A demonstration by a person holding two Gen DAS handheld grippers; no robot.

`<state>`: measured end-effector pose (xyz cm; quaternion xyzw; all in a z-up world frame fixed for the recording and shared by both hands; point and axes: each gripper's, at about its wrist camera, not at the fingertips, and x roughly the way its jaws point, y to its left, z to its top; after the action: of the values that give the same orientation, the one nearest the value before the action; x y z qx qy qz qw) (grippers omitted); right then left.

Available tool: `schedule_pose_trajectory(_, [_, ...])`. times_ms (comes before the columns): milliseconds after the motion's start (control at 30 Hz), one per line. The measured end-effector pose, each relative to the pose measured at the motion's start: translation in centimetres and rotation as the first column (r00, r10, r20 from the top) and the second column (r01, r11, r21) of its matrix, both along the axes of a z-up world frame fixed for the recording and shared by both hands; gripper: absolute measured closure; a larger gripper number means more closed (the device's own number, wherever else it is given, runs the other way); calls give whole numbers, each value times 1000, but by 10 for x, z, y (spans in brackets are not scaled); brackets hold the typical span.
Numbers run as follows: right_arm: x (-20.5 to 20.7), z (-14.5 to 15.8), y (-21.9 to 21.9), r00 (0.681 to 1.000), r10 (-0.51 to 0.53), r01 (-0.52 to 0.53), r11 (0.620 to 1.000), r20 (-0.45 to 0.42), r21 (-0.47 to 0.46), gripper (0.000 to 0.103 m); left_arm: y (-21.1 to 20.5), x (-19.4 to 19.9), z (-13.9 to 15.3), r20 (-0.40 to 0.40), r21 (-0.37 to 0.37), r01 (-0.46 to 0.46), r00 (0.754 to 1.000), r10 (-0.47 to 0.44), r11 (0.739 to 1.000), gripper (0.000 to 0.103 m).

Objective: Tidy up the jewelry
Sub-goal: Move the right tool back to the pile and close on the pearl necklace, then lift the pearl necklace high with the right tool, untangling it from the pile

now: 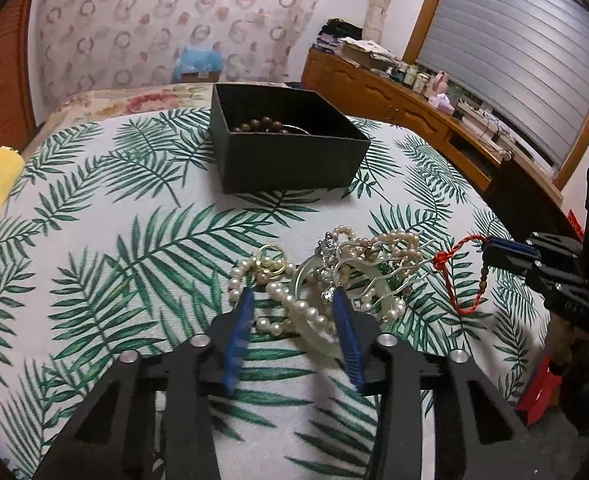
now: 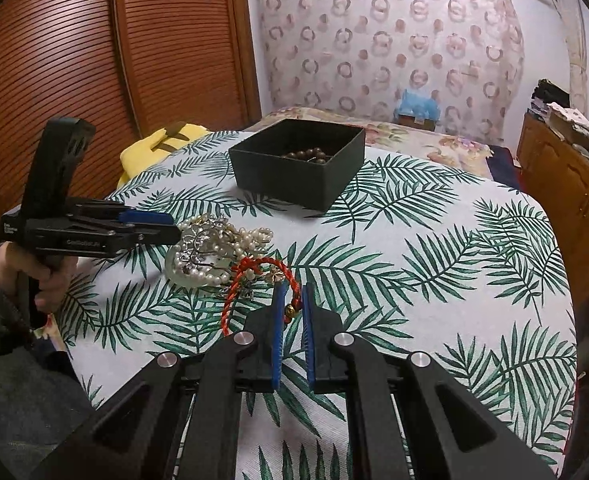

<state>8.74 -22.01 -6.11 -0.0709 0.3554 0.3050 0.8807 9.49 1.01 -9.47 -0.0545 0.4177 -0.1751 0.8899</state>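
well clear cloth [image 2: 434, 280] lies around one box [image 2: 302, 168] at 12 o'clock; one pile [image 1: 326, 280] sits between the spread left gripper [image 1: 292, 300]; right gripper [image 2: 292, 294] pinches one red cord [image 2: 254, 268].

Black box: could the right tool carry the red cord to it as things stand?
Probably yes. The right tool grips the red cord, the black box stands open-topped farther along the tablecloth, and nothing stands between. The cord may still snag the jewelry pile.
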Motion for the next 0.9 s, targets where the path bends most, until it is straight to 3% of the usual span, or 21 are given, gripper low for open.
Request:
schedule_pose_trajectory(333, [-1, -1, -2, 1000, -2, 2, 1000, -2, 3, 93, -1, 6, 0, -13, -59, -9, 1000, 8, 998, 95])
schedule_pose_trajectory(500, [-1, -1, -2, 1000, -3, 3, 1000, -2, 1, 93, 4, 2, 10, 24, -64, -21, 999, 23, 998, 96])
schedule_pose_trajectory(900, [0, 11, -3, 1000, -12, 12, 1000, 19, 7, 93, -1, -5, 73, 172, -56, 2, 985, 8, 998, 96])
